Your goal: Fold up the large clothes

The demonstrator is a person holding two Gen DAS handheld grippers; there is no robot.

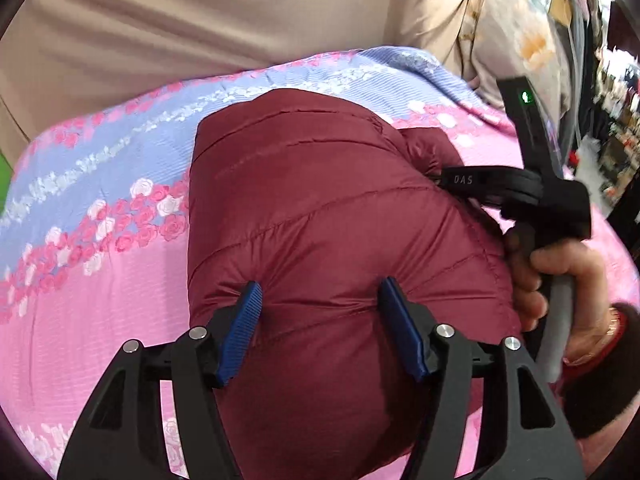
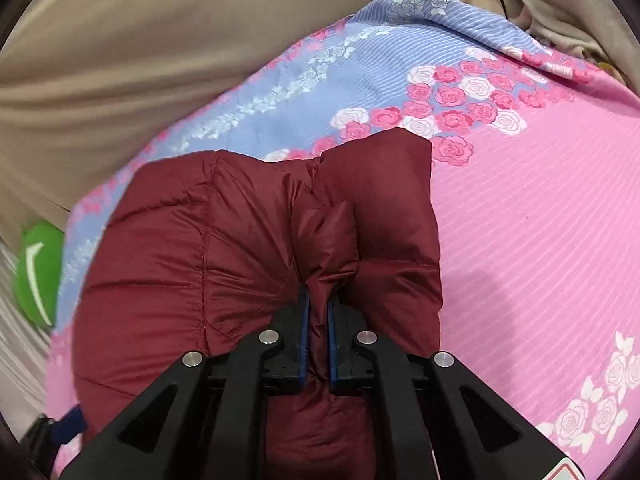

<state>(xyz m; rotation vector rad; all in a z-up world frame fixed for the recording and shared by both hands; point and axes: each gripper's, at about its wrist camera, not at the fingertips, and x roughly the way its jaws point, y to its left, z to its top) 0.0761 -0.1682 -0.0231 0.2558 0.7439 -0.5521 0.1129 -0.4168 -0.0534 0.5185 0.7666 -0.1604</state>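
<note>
Quilted maroon jacket (image 2: 248, 248) has a slight sheen; the floral bedsheet (image 2: 532, 240) is matt, ribbed cloth.

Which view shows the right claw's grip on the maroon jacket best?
The right wrist view: the right claw sits shut on a bunched fold of the maroon jacket, pads visibly pinching it. The left wrist view shows that claw only side-on at the jacket's far edge, pinch hidden.

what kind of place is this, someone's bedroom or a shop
Probably a bedroom: the maroon puffer jacket lies on a pink and blue rose-print bedsheet, with a floral quilt bunched behind it. The blurred background clutter stays unclear.
</note>
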